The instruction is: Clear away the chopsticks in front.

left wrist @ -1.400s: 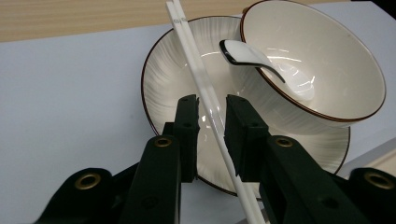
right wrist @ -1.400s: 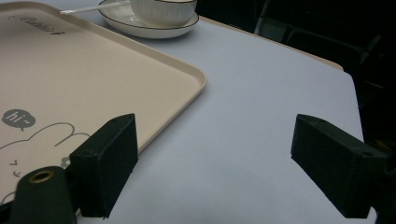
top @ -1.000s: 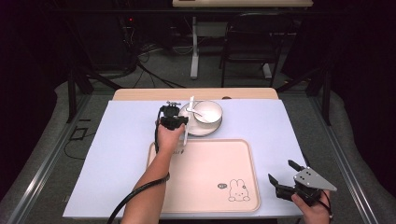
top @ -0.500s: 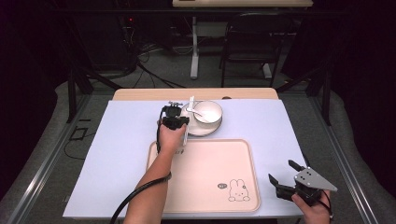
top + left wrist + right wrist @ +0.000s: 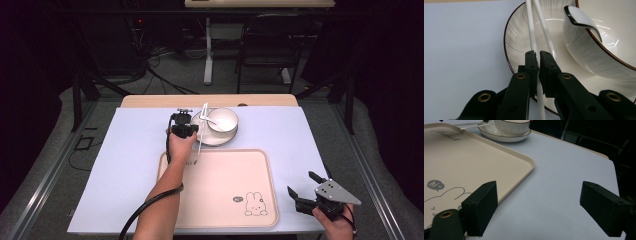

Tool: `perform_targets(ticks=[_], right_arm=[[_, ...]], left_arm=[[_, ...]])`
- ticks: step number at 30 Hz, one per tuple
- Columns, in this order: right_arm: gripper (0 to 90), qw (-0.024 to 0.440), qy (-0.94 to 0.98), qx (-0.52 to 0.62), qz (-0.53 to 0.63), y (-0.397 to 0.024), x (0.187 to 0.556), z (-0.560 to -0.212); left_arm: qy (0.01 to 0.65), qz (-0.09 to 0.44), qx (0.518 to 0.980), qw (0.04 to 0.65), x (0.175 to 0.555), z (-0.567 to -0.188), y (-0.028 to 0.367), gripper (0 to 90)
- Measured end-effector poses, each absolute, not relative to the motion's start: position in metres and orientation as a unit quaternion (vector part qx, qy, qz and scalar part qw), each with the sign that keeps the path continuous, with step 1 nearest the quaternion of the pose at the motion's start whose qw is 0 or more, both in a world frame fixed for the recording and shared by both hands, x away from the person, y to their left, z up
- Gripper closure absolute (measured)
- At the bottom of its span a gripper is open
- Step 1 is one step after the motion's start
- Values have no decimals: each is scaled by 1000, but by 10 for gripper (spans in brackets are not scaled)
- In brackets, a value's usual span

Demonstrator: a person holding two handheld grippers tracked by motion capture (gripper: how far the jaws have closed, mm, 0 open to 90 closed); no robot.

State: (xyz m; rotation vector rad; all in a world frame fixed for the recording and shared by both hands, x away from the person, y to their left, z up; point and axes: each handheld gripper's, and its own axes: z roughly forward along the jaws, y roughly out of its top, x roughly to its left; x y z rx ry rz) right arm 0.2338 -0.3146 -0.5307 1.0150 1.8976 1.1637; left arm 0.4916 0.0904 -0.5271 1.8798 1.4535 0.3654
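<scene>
I see my left gripper (image 5: 537, 53) with its jaws having just closed, now pinching the white chopsticks (image 5: 533, 37) at the plate (image 5: 517, 42) rim beside the bowl (image 5: 599, 50) (spoon (image 5: 580, 18) resting on it). My right gripper (image 5: 539, 205) hangs spread wide beside the tray (image 5: 474, 165), well apart from the plate.

Plate (image 5: 216, 137) at the table's far middle, bearing a bowl (image 5: 223, 120) with a spoon (image 5: 208, 119) in it; chopsticks (image 5: 201, 127) lie across the plate's left rim. Tray (image 5: 220, 187) lies just before the plate, nearer the person.
</scene>
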Motion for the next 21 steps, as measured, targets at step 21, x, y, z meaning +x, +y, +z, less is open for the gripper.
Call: perform_targets(ticks=[21], right_arm=[[144,338,728,390,451,-315,234,-531]], left_arm=[[575,131,733,338,500,-534,86,822]])
